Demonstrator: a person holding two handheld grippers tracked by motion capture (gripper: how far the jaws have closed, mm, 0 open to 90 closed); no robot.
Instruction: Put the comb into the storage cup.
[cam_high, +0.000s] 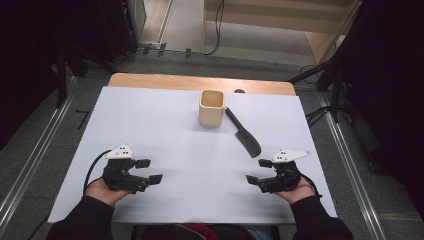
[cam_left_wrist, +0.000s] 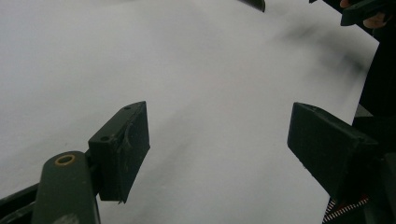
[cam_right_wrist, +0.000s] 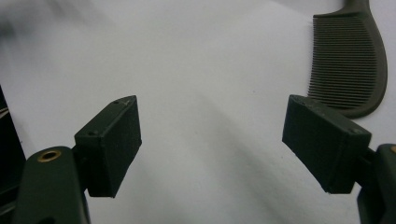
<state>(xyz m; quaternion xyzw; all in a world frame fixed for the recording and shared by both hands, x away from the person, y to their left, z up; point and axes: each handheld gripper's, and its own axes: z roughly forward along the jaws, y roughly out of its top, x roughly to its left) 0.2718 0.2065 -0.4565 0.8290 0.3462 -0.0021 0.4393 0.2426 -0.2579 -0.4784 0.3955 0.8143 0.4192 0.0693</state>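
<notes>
Nearest to us, at the bottom of the high view, our two dark sleeves come in over the edge of the counter (cam_high: 150, 115), which is covered by a white sheet, and each hand holds a gripper low above it. Our left gripper (cam_high: 149, 170) sits near the front left with its jaws spread wide and nothing between them; its own view confirms bare white sheet in the gap. Our right gripper (cam_high: 259, 170) rests near the front right, jaws likewise released and empty. What we take to be our thing is the dark comb (cam_high: 243, 132), lying flat on the sheet ahead of the right gripper and near it, its handle pointing away toward the cream square cup (cam_high: 211, 107), which stands upright just beside the handle's far end. In the right gripper view the comb (cam_right_wrist: 350, 65) shows fine close teeth along one edge and a thick curved spine on the other. We judge it light, stiff and rather slick plastic, lying so low that the jaws must come nearly down to the sheet. We would take it across the spine or at the handle, not on the teeth, which could flex and let it twist out
</notes>
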